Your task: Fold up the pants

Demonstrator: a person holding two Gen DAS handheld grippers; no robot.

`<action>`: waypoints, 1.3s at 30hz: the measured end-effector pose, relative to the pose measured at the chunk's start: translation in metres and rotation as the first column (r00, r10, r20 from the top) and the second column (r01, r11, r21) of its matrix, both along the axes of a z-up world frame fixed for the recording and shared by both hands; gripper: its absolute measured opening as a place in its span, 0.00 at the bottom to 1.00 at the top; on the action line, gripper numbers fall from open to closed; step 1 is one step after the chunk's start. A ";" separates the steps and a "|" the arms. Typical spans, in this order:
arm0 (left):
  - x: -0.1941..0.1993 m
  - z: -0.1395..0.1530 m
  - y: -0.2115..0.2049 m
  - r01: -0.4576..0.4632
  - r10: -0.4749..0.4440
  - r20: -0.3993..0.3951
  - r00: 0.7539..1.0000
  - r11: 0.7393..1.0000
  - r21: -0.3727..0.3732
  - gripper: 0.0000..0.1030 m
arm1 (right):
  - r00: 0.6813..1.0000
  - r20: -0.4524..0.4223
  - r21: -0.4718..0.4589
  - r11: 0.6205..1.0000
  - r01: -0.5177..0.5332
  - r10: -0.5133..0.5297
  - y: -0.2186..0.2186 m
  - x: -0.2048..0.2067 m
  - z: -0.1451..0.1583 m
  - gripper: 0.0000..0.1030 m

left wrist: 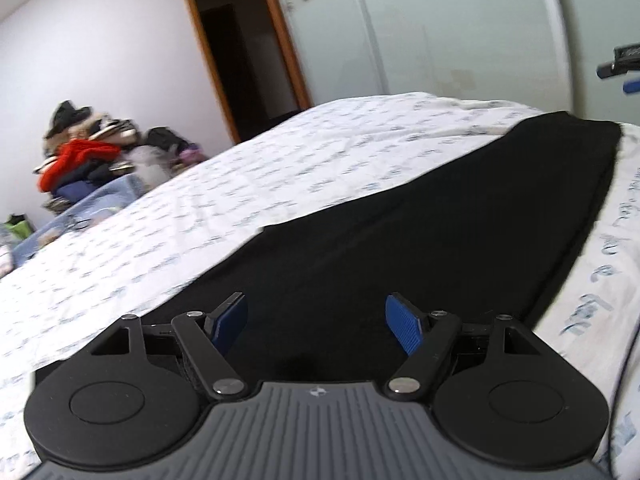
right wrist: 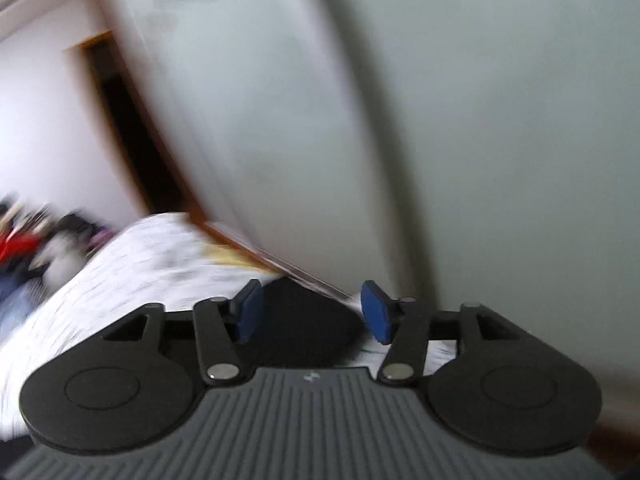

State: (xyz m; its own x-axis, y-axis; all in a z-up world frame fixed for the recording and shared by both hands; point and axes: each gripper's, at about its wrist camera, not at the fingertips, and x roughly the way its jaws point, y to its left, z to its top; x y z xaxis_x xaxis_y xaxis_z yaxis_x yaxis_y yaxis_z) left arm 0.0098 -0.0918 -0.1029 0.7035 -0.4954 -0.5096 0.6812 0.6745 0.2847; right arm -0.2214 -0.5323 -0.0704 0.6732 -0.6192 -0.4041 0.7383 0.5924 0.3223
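Black pants point(left wrist: 420, 232) lie flat and long on the white printed bedsheet point(left wrist: 240, 184), running away from me toward the far right. My left gripper point(left wrist: 316, 326) is open and empty, just above the near end of the pants. My right gripper point(right wrist: 312, 312) is open and empty, raised over a far end of the pants point(right wrist: 308, 320); that view is blurred. The right gripper's fingertips point(left wrist: 624, 68) also show at the far right edge of the left wrist view, up in the air.
A pale wardrobe point(left wrist: 440, 28) stands beyond the bed. A dark doorway with a wooden frame point(left wrist: 244, 48) is at the back left. A heap of clothes point(left wrist: 88, 152) on a blue box sits left of the bed.
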 end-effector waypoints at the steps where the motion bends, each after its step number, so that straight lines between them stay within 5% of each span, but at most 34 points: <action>1: 0.004 0.000 0.004 -0.028 0.028 0.004 1.000 1.000 0.001 0.74 | 0.995 -0.015 -0.051 0.994 -0.099 0.098 0.024 0.011 0.008 0.74; 3: 0.009 0.002 0.016 -0.097 0.097 0.009 0.995 0.995 -0.001 0.74 | 0.924 -0.097 -0.119 0.917 -0.380 0.370 0.083 0.041 0.018 0.77; 5: 0.016 0.003 0.030 -0.172 0.172 0.002 0.985 0.985 0.000 0.74 | 0.803 -0.223 -0.197 0.781 -0.593 0.553 0.149 0.067 0.019 0.78; 9: 0.026 0.010 0.069 -0.312 0.312 -0.013 0.950 0.949 -0.035 0.74 | 0.589 -0.463 -0.337 0.483 -0.808 0.662 0.267 0.095 0.000 0.79; 11: 0.030 0.013 0.092 -0.377 0.376 -0.030 0.926 0.924 -0.062 0.74 | 0.473 -0.518 -0.340 0.337 -0.878 0.712 0.305 0.096 -0.011 0.64; 13: 0.033 0.015 0.112 -0.429 0.424 -0.068 0.903 0.899 -0.087 0.74 | 0.404 -0.579 -0.345 0.236 -0.908 0.708 0.337 0.095 -0.019 0.40; 16: 0.036 0.015 0.134 -0.468 0.455 -0.118 0.882 0.873 -0.134 0.74 | 0.353 -0.628 -0.329 0.174 -0.928 0.694 0.360 0.095 -0.023 0.38; 22: 0.039 0.014 0.155 -0.530 0.519 -0.114 0.847 0.839 -0.125 0.74 | 0.279 -0.670 -0.197 0.198 -0.960 0.688 0.364 0.103 -0.032 0.38; 26: 0.042 0.022 0.172 -0.570 0.564 -0.085 0.821 0.811 -0.131 0.74 | 0.292 -0.601 -0.220 0.197 -0.955 0.744 0.366 0.104 -0.017 0.39; 29: 0.044 0.026 0.182 -0.606 0.597 -0.107 0.795 0.780 -0.156 0.78 | 0.256 -0.573 -0.285 0.104 -0.953 0.779 0.393 0.109 -0.008 0.48; 36: 0.034 0.033 0.202 -0.645 0.637 -0.103 0.764 0.751 -0.143 0.83 | 0.153 -0.711 -0.355 -0.162 -0.921 0.686 0.491 0.138 -0.037 0.57; 39: 0.033 0.035 0.212 -0.681 0.679 -0.066 0.731 0.720 -0.131 0.84 | 0.165 -0.746 -0.394 -0.227 -0.890 0.645 0.525 0.149 -0.047 0.63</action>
State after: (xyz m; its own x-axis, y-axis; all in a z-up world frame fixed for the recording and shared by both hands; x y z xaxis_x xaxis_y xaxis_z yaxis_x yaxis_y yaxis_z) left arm 0.0431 0.1201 -0.0684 0.8727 0.0496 -0.4857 0.0264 0.9886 0.1484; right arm -0.0719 -0.0069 -0.1175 0.8341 0.2806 -0.4749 -0.5420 0.5769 -0.6111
